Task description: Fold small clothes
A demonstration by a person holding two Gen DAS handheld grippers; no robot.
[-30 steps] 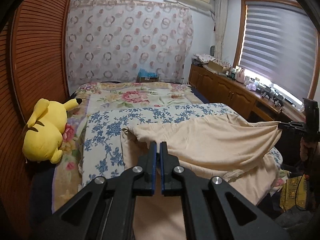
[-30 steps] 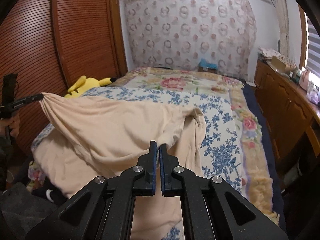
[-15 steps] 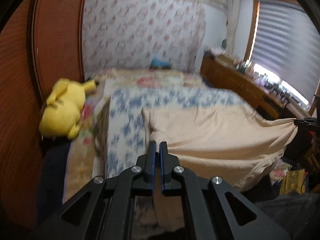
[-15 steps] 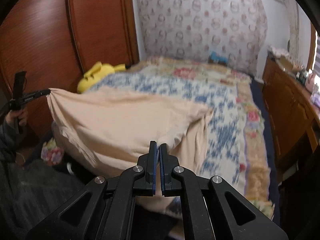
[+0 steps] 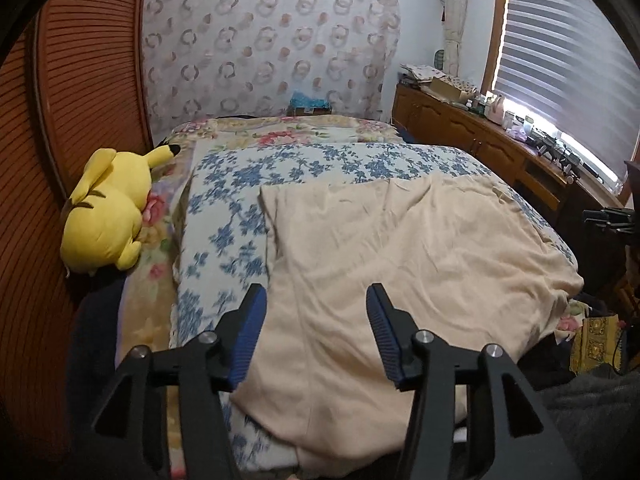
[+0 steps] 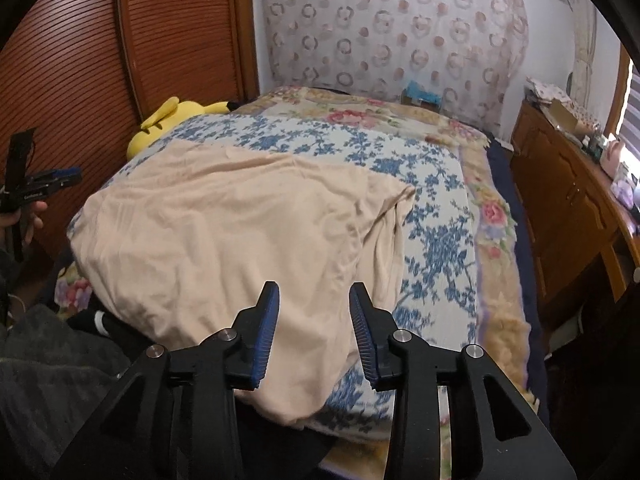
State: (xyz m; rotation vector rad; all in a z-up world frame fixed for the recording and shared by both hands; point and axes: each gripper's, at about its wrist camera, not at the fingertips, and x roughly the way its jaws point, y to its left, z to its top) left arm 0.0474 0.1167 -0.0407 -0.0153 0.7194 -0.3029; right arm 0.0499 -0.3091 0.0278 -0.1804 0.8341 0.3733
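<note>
A home bedroom: a bed (image 5: 328,160) with floral covers, a yellow plush toy (image 5: 108,216) beside it, a wooden wardrobe (image 6: 80,40) behind.

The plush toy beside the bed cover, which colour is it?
The plush toy is yellow with a black ear tip, clearest in the left wrist view.

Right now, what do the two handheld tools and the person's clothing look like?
Both the left tool and the right tool have matte black angular bodies with triangular cut-outs, round silver pivot screws, and two fingers lined with ribbed blue pads. No cables show on them. The person wears dark grey fleecy clothing.
</note>
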